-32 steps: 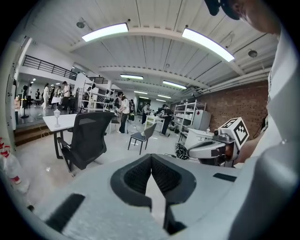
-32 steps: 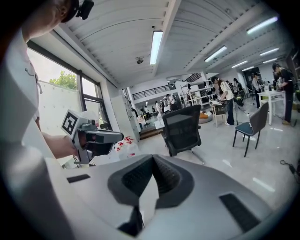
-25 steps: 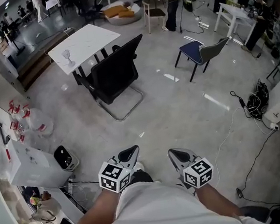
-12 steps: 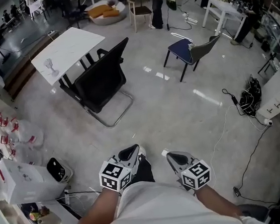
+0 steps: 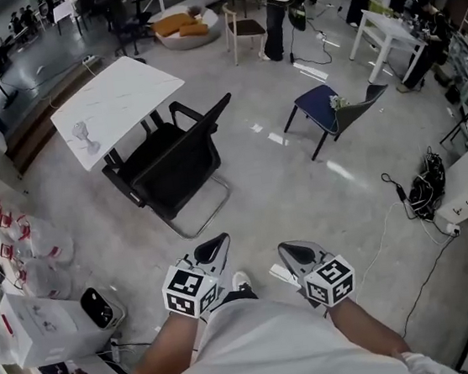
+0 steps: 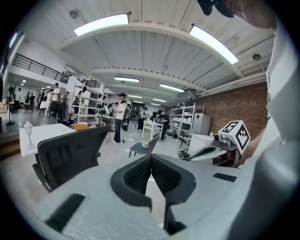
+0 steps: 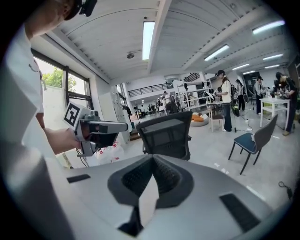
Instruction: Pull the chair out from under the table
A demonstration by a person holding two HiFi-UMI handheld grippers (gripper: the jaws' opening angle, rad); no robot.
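In the right gripper view alone, the chair [image 7: 166,133] hides the table [image 5: 112,91].

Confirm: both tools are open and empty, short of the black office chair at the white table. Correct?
Shut, not open. The gripper views show the left tool and right tool with jaws together, empty, short of the black office chair at the white table.
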